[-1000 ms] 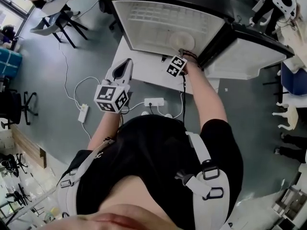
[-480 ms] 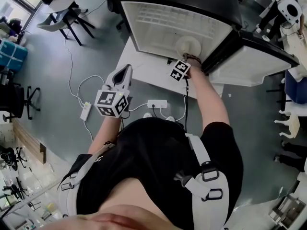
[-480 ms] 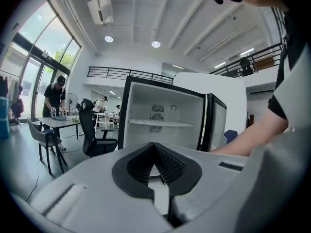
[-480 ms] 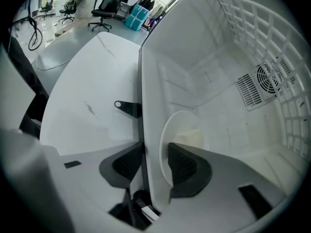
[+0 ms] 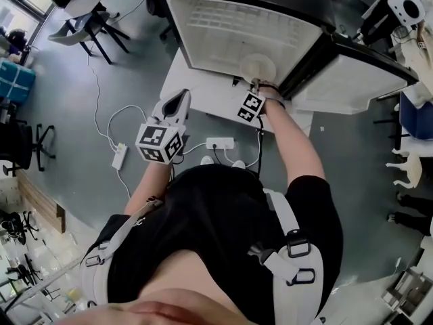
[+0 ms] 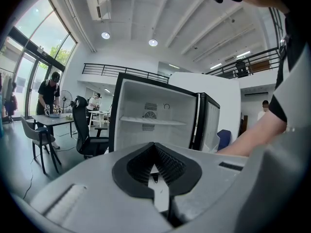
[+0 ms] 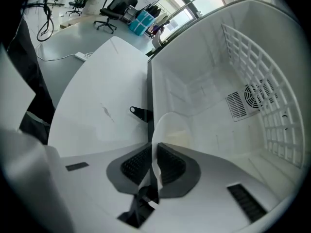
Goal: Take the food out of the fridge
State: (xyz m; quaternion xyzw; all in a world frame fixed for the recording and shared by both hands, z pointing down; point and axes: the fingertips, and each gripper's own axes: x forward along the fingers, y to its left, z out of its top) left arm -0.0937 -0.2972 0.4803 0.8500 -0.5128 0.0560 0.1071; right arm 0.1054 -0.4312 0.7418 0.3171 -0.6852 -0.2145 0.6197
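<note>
arm (image 5: 292,139) on right outstretched toward fridge (image 5: 223,29)

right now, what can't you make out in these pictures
- What lies on the plate: the right gripper view sees it at a shallow angle behind the right hand-held gripper, whose jaws are closing on its rim; the head view shows only a small pale disc.
- The floor of the fridge: in the left gripper view the left hand-held gripper covers it.
</note>
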